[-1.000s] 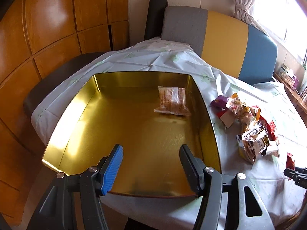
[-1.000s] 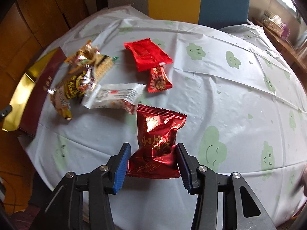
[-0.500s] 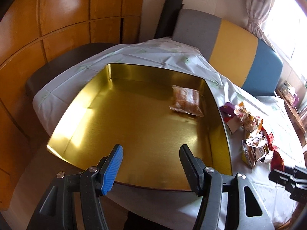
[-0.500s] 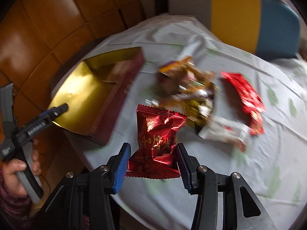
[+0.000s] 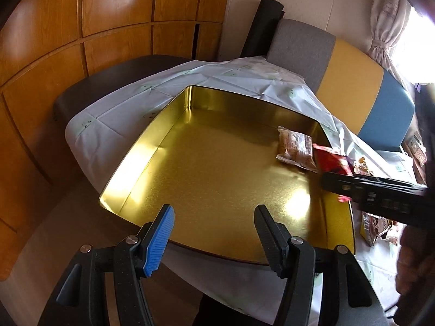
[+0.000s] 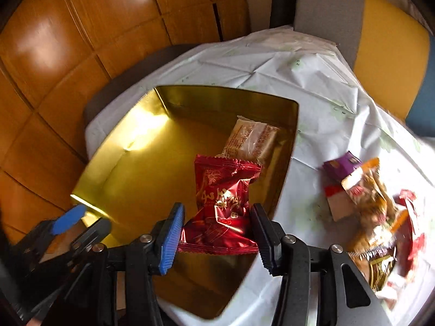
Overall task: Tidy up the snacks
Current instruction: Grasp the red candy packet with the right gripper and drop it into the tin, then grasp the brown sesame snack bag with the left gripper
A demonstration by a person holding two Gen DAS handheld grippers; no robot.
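A gold tin box (image 5: 217,168) sits on the white tablecloth; it also shows in the right wrist view (image 6: 141,174). One clear-wrapped brown snack (image 5: 296,146) lies in its far right part, also seen in the right wrist view (image 6: 252,141). My right gripper (image 6: 217,217) is shut on a red foil snack packet (image 6: 223,198) and holds it above the box's right side; the packet shows in the left wrist view (image 5: 330,160) too. My left gripper (image 5: 214,220) is open and empty at the box's near edge.
A pile of loose snack packets (image 6: 375,217) lies on the tablecloth (image 6: 312,81) right of the box. A grey, yellow and blue sofa back (image 5: 353,81) stands behind the table. Wooden wall panels (image 5: 81,40) are on the left.
My right gripper has carried the red packet leftward from the table's snack pile to above the box. My left gripper has drawn back a little from the box.
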